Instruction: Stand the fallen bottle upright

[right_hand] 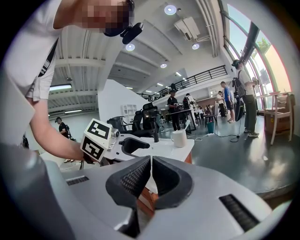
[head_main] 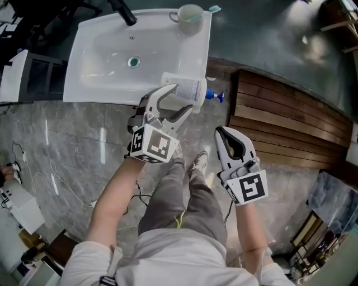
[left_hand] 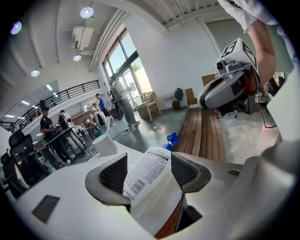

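A white bottle with a printed label and a blue pump lies on its side on the front right corner of the white sink. My left gripper stands open around the bottle's lower body, one jaw on each side. In the left gripper view the bottle runs between the ribbed pads of the left gripper, its pump pointing away. My right gripper hangs shut to the right of the sink, apart from the bottle. In its own view the right gripper holds nothing.
A white mug with a toothbrush stands at the sink's back right corner, beside a black tap. A wooden deck lies on the floor to the right. The person's legs and shoes are below the sink's edge.
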Motion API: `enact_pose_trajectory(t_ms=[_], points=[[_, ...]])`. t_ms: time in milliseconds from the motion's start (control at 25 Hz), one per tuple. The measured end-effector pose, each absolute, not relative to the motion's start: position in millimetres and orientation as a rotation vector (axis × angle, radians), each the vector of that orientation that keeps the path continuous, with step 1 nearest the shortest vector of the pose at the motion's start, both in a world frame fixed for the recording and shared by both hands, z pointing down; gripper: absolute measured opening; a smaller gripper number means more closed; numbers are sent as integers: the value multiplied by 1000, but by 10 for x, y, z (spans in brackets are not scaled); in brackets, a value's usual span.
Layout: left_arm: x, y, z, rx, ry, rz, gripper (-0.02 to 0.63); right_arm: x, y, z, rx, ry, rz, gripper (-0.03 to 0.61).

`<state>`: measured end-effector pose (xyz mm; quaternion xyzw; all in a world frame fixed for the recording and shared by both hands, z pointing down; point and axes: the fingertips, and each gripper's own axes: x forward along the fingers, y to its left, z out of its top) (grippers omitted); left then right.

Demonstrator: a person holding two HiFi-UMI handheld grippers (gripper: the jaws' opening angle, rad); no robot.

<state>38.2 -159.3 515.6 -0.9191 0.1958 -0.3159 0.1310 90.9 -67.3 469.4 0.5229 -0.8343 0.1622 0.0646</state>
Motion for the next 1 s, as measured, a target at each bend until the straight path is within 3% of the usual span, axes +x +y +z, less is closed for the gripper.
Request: enact_pose_trajectory(t_ms=[1000], points=[[705,-1657,5625,-2608,251,-1223,417,1077,-684,4883,1616,-2501,566,38]])
